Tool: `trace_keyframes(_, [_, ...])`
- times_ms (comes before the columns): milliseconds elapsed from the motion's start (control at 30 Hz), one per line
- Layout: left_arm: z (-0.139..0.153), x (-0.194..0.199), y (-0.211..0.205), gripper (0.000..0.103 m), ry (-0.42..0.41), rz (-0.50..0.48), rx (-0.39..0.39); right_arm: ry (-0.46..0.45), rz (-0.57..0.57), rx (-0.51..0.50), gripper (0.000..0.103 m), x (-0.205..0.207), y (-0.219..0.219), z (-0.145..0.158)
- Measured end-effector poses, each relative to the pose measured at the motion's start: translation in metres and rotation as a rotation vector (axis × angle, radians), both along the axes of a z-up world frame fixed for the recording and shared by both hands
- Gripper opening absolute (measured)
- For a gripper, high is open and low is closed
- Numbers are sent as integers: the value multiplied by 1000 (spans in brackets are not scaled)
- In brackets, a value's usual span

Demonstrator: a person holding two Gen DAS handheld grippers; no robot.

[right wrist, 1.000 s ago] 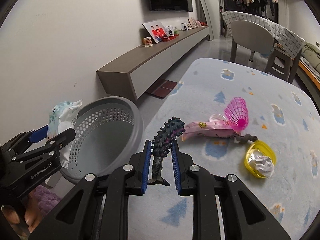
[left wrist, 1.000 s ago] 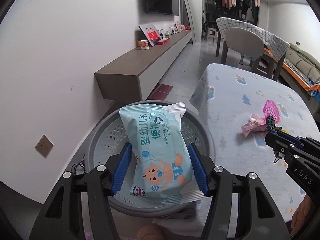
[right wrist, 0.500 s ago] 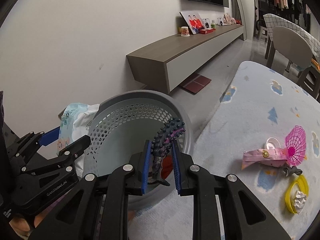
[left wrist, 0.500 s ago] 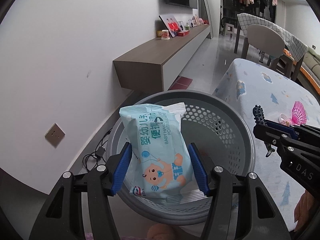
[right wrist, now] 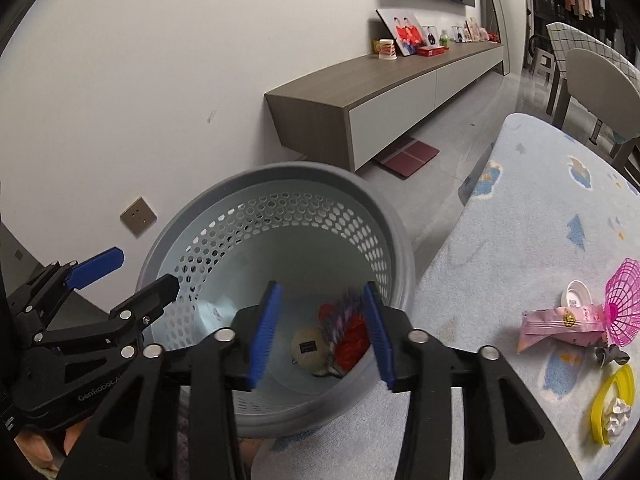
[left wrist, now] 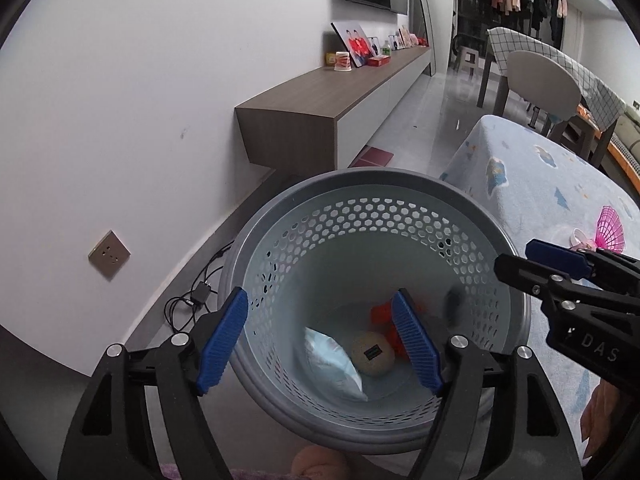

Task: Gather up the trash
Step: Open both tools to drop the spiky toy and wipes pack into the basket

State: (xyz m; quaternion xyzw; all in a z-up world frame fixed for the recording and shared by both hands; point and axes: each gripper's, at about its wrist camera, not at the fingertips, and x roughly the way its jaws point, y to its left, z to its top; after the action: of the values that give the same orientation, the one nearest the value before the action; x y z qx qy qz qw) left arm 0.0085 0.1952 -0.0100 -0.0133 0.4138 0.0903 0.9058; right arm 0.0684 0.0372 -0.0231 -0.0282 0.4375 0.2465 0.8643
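Note:
A grey perforated basket (left wrist: 360,188) (right wrist: 280,172) stands beside the table. My left gripper (left wrist: 332,336) is open and empty above its near rim. My right gripper (right wrist: 320,332) is open and empty over the basket. The blue wipes pack (left wrist: 332,360) (right wrist: 212,312) lies on the basket bottom next to a beige ball (left wrist: 372,354) (right wrist: 308,346) and red bits (left wrist: 380,314). The spiky dark toy (right wrist: 346,312) is blurred, falling inside the basket. A pink wrapper (right wrist: 560,322), pink net (right wrist: 622,308), white cap (right wrist: 576,294) and yellow lid with crumpled paper (right wrist: 614,410) lie on the table.
The table has a light blue patterned cloth (right wrist: 520,240). A low wooden TV bench (left wrist: 320,96) runs along the white wall. A wall socket (left wrist: 109,255) and cables (left wrist: 192,300) sit left of the basket. Chairs (left wrist: 540,80) stand beyond the table.
Both grippers opened over the basket. The wipes pack dropped from my left gripper to the basket bottom, and the spiky toy left my right gripper and is falling in.

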Motion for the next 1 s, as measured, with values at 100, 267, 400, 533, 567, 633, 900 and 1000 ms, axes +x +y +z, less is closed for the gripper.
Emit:
trace_keyframes(100, [0,-1,2,73,0,10,-1,-3,-6,-2,43,-3,-2,0])
trace_keyframes(267, [1,-1,2,73,-8,20,6,-8,-6,-17,43,-6,-2,-1])
trace_keyframes(400, [1,-2,2,73,-9,29,9,-12,-8,-19,43,-7,-1,-1])
trace_keyframes(533, [0,-1,4,76,-10,38,4,-12,-15,-19,43,-9,-1,-1])
trace_keyframes(567, [1,-1,4,76,-11,39,2,-11,-16,-20,43,-9,-2,-2])
trace_keyframes(633, [1,-2,5,77,-12,40,0,-13,-18,-23,43,-12,-2,-2])
trace_keyframes(900, [2,-4,4,78,-21,43,-2,-13,-34,-26,43,-18,-4,-2])
trace_keyframes(1000, [2,-6,2,79,-24,38,-1,-15,-43,-25,45,-22,-6,-1])
